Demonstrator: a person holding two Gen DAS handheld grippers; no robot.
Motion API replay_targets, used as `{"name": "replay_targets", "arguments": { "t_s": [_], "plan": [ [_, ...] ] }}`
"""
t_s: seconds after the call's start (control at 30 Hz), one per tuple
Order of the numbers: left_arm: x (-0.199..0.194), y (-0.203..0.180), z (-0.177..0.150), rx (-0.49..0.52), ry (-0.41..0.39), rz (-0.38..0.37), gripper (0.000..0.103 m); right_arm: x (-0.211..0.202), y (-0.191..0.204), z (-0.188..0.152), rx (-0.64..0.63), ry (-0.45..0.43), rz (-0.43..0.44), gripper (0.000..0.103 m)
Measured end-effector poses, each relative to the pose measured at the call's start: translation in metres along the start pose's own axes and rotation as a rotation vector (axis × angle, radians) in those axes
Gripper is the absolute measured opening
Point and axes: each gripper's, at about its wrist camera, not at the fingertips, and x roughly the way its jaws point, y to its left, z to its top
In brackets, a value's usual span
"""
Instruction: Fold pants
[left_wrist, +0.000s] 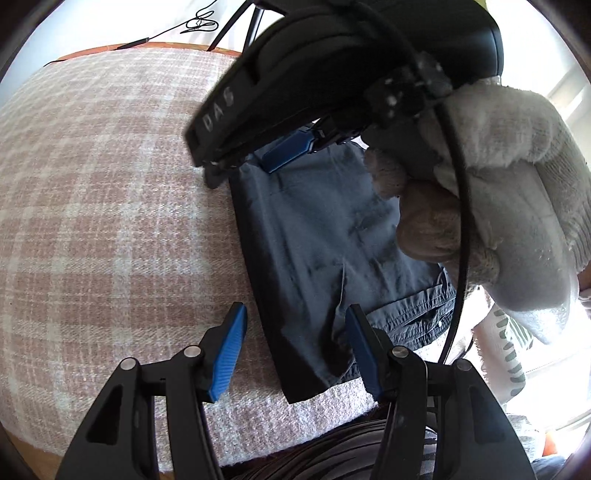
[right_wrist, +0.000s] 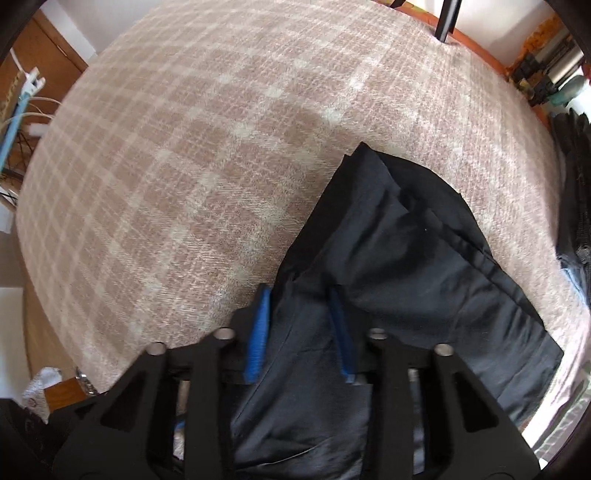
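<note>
Dark blue pants (left_wrist: 314, 236) lie folded on the plaid blanket (left_wrist: 110, 221), long axis running 11 to 5 o'clock in the left wrist view, elastic waistband at 5. Left gripper (left_wrist: 295, 350) stands half open astride the near edge of the pants, pads not pressing. Right gripper (right_wrist: 301, 332) has cloth bunched between its narrowed blue pads (right_wrist: 258, 332), at the far end.
</note>
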Motion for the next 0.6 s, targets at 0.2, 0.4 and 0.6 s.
{"name": "replay_targets", "arguments": {
  "t_s": [0.2,0.4,0.6],
  "plan": [
    [0.007,-0.007,0.003,-0.002,0.002,0.003,0.053,-0.020,-0.028,-0.012,0.081,-0.056,0.151,0.006],
    [0.017,-0.008,0.010,-0.051,0.021,-0.047,0.053,-0.041,-0.047,-0.020,0.121,-0.094,0.188,0.005],
    [0.021,-0.027,0.017,-0.019,0.007,-0.046,0.022,-0.050,-0.051,-0.020,0.094,-0.089,0.158,0.015]
  ]
}}
